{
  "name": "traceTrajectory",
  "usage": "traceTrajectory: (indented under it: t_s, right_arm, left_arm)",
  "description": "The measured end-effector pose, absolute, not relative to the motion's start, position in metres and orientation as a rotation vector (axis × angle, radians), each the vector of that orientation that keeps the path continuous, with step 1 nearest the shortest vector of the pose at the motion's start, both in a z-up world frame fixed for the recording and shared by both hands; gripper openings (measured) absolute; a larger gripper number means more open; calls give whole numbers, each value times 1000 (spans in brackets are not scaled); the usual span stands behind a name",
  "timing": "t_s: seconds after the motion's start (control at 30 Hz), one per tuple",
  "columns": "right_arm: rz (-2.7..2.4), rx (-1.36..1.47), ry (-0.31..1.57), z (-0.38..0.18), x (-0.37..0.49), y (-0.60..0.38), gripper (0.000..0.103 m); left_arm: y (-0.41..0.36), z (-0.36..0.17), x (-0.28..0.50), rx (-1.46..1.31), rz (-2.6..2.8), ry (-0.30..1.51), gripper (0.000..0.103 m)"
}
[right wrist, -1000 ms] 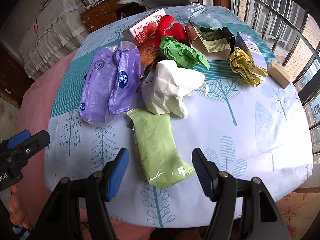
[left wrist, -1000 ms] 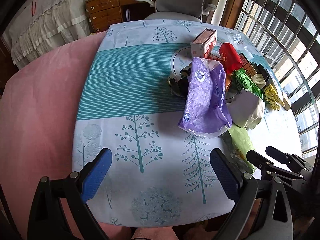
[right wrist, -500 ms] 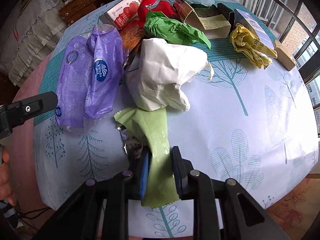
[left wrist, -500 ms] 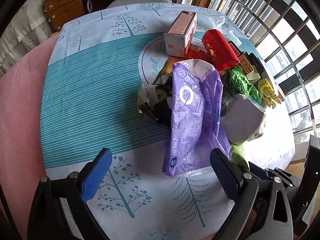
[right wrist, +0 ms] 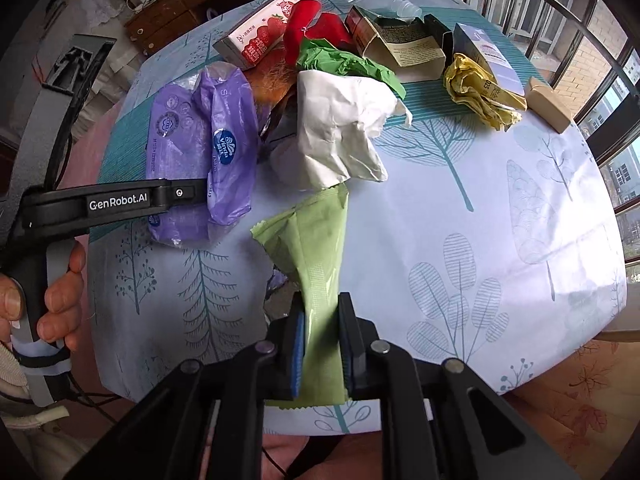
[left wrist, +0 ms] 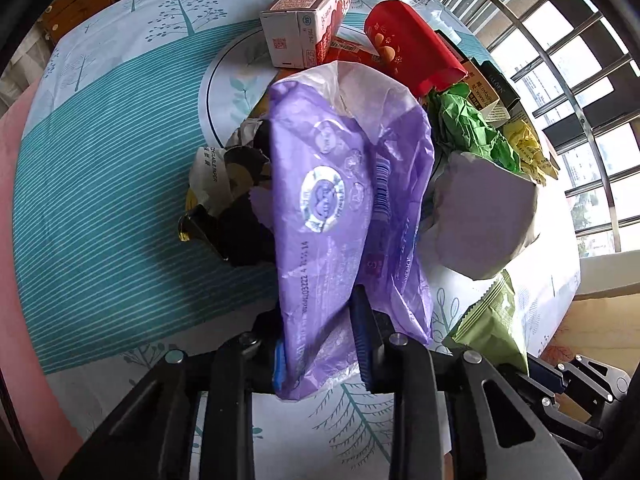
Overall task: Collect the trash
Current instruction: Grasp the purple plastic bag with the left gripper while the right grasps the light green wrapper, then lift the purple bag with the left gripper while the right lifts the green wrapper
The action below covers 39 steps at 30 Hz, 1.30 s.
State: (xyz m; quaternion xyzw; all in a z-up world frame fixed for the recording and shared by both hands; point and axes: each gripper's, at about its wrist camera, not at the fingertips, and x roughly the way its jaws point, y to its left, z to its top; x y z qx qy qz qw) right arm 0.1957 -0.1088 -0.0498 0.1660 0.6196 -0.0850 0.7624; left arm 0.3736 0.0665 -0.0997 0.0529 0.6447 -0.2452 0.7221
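With the closing left gripper (left wrist: 320,344) pinching the purple wrapper (left wrist: 340,200) and the closing right gripper (right wrist: 322,344) pinching the green packet (right wrist: 316,248) above the table (right wrist: 500,220), both slippery films could slide free when lifted.

Left gripper (left wrist: 320,348): black plastic linkage arms, silver round pivot screws, blue ribbed pads (left wrist: 362,344). Side bar carries white "GenRobot.AI" lettering; grey handle, dark cable, pale strap wrapped at its base.
Right gripper (right wrist: 322,346): same black arms, silver screws, blue pads (right wrist: 298,354).
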Motion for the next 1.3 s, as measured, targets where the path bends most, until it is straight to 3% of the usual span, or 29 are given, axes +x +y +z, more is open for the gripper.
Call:
traceTrajectory:
  t_s: [0.07,0.17,0.67,0.9,0.97,1.0,1.03,1.1,1.3]
  right_arm:
    - [-186,352,1347,-44,193,-112,15]
    - [-182,342,1341,-37,186,-120,14]
    - [-63,295,1281,-4,163,-143,14]
    - [51,261,1289,-5,149,-150,14]
    - [66,248,1287,-7,145,-151,14]
    - [66,250,1288,-9,143,-152,14]
    - [64,257,1288,-11,143,-153,14]
    - [61,275,1281,-13,141,-155,14]
    - [31,305,1259,-12,139,-155,14]
  left_arm:
    - [65,-97,369,140,-556,1410,10]
    - [65,-90,360,151,-558,1390,7]
    - [80,-19,266,175,-478,1193,5]
    - [90,-13,242,24,-377,1175,6]
    - [93,-12,243,-7,-334,1160,15]
    - [94,-11,245,-20,-316,1150,30]
    - [96,-9,246,-33,-300,1139,53]
    - [101,-3,249,-67,-273,1104,79]
    - [106,4,277,-65,-240,1074,81]
